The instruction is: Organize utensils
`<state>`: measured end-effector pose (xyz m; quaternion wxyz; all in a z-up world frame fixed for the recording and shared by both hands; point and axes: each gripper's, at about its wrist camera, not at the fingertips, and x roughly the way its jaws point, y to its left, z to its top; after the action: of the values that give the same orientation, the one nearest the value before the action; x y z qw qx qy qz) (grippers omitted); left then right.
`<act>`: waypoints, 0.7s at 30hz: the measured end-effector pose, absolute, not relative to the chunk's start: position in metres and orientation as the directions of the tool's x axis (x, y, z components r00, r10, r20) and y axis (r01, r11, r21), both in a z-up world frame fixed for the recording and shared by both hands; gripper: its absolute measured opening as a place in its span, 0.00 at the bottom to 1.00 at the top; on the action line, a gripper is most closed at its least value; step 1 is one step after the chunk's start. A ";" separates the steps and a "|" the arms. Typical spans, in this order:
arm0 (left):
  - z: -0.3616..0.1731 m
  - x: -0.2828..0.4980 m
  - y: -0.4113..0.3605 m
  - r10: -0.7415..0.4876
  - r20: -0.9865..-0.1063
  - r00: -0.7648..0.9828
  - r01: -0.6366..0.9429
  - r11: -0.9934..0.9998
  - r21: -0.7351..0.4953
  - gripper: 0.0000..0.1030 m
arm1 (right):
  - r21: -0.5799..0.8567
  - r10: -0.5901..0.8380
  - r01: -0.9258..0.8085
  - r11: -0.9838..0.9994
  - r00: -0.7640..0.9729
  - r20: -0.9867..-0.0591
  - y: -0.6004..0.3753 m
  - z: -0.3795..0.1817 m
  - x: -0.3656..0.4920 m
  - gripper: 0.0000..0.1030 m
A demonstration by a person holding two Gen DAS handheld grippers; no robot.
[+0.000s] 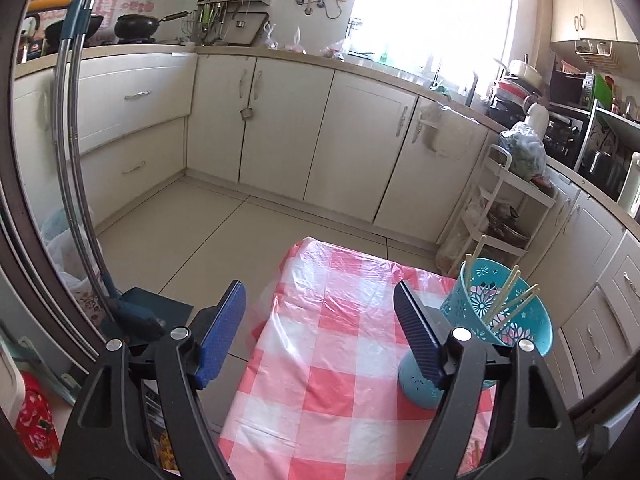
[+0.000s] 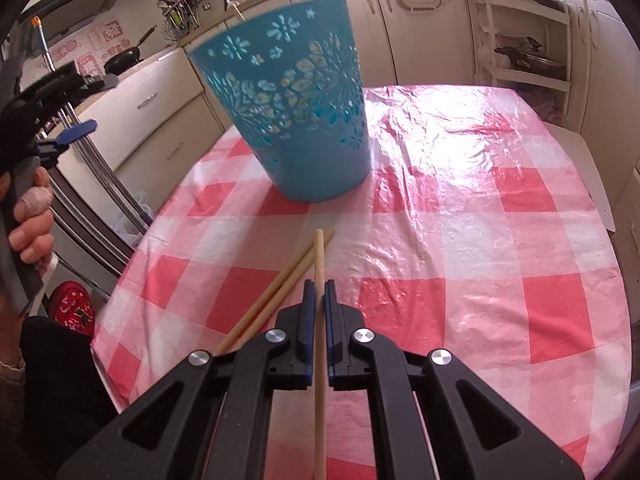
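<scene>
Cream kitchen cabinets [image 1: 360, 128], tiled floor [image 1: 208, 236], bright window [image 1: 432, 8].

1. Your right gripper [image 2: 319, 296] is matt black plastic with shiny metal pivot bolts; its blue pads [image 2: 308, 312] look finely ribbed.
2. The chopstick [image 2: 319, 256] between them is pale, matt wood, as are the two chopsticks [image 2: 280, 284] lying at ten o'clock of it.
3. The teal holder [image 2: 296, 120] is smooth plastic with pierced flower cut-outs.
4. The checked table cover [image 2: 460, 200] is glossy, crinkled plastic film, glaring towards twelve o'clock.
5. Your left gripper [image 1: 320, 312] has the same matt black plastic and textured blue pads [image 1: 224, 332].
6. At nine o'clock, polished metal tubes [image 1: 70, 152] shine.
</scene>
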<state>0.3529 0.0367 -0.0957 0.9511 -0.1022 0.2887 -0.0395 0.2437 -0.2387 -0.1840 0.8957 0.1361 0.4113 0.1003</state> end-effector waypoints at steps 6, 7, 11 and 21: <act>-0.101 0.359 0.023 -0.133 -0.569 0.812 0.026 0.981 -0.193 0.74 | 0.411 0.393 -0.154 0.898 0.698 -0.598 -0.240 -0.150 0.233 0.05; -0.103 0.360 0.023 -0.134 -0.573 0.808 0.025 0.981 -0.193 0.74 | 0.420 0.405 -0.165 0.892 0.706 -0.582 -0.240 -0.145 0.232 0.05; -0.106 0.361 0.021 -0.134 -0.585 0.800 0.025 0.981 -0.192 0.75 | 0.455 0.444 -0.208 0.866 0.738 -0.508 -0.244 -0.117 0.232 0.05; -0.111 0.364 0.015 -0.146 -0.597 0.789 0.036 0.981 -0.193 0.75 | 0.512 0.499 -0.307 0.802 0.816 -0.292 -0.264 -0.010 0.262 0.04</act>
<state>0.3643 0.0151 -0.1108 0.9417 -0.0858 0.3216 -0.0484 0.2621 -0.2638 -0.0104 0.9254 0.2272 0.2112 0.2179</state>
